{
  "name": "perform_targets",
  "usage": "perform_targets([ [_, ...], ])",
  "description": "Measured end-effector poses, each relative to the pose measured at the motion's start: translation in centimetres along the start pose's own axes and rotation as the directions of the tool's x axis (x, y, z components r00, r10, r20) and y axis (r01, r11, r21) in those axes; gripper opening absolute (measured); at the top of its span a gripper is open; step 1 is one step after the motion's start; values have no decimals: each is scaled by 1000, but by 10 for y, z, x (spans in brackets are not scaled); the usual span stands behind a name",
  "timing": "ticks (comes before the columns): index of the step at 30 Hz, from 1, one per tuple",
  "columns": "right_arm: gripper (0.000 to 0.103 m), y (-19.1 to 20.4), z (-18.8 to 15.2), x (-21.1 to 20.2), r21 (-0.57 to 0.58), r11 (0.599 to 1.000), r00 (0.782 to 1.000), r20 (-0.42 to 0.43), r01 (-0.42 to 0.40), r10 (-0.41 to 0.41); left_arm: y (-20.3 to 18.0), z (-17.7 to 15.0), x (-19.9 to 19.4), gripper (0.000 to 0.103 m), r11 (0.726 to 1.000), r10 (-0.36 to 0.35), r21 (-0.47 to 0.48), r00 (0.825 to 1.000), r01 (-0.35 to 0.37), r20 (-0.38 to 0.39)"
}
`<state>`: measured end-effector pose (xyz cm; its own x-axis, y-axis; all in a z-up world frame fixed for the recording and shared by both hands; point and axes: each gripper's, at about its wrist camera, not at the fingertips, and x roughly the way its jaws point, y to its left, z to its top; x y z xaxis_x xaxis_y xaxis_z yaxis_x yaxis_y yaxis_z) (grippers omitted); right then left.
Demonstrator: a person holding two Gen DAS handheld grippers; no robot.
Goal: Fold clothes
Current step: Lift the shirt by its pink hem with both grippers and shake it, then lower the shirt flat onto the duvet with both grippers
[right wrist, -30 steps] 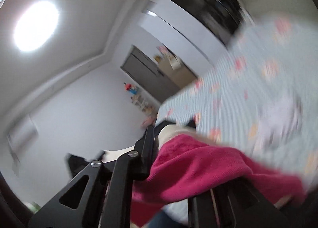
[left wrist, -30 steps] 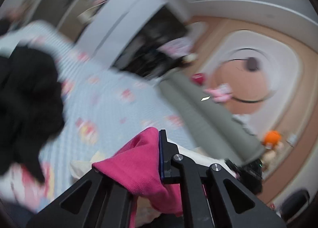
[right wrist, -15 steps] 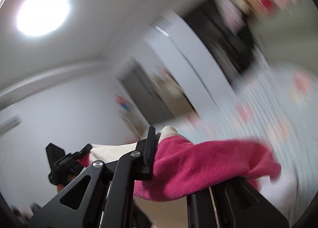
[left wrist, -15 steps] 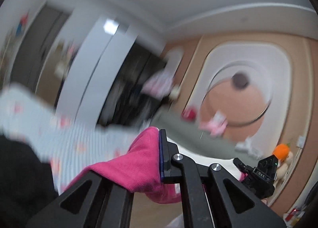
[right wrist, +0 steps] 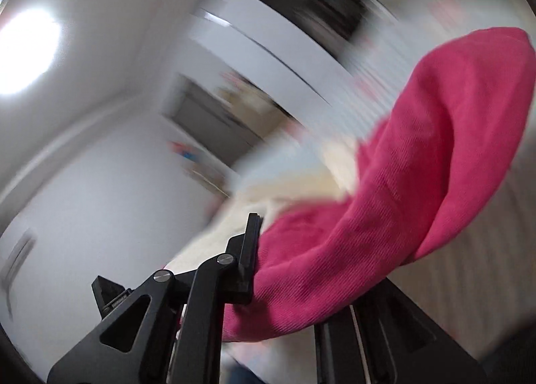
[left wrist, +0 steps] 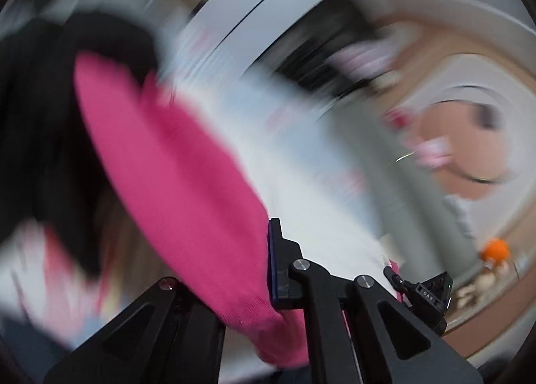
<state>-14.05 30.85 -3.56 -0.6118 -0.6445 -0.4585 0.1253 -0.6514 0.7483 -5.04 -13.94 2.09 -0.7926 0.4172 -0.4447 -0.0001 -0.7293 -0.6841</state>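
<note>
Pink garment (left wrist: 174, 163) is up in the air, pinched in both my grippers; left gripper (left wrist: 248, 270) clamped on one end, cloth streaming toward 11 o'clock; right gripper (right wrist: 284, 266) clamped on another part (right wrist: 418, 163), flap swinging toward 2; black clothes (left wrist: 40, 109) at 9 in left view; bg too blurred to read.

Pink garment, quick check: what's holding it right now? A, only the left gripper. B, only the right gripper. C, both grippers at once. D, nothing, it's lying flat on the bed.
C: the pink garment is pinched in the left gripper in the left wrist view, and it is also clamped in the right gripper in the right wrist view.
</note>
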Motion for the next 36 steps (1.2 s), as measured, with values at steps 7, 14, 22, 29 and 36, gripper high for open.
perform_targets([
  [7, 11, -99, -52, 74, 32, 960, 929, -262, 277, -259, 101, -74, 94, 5, 972, 139, -149, 954, -183, -265],
  [14, 30, -100, -92, 32, 89, 963, 931, -291, 254, -219, 135, -113, 82, 23, 960, 121, -206, 944, -190, -306],
  [22, 36, -57, -122, 55, -70, 987, 906, -393, 144, -159, 128, -140, 75, 35, 980, -12, -193, 959, -45, -284],
  [29, 35, -28, -121, 50, -204, 962, 903, -354, 181, -244, 98, -140, 89, 33, 996, 27, -74, 942, -55, -333],
  [36, 36, -7, -126, 54, -345, 895, 863, -316, 282, -394, 85, -141, 86, 15, 995, 87, -8, 937, -95, -339],
])
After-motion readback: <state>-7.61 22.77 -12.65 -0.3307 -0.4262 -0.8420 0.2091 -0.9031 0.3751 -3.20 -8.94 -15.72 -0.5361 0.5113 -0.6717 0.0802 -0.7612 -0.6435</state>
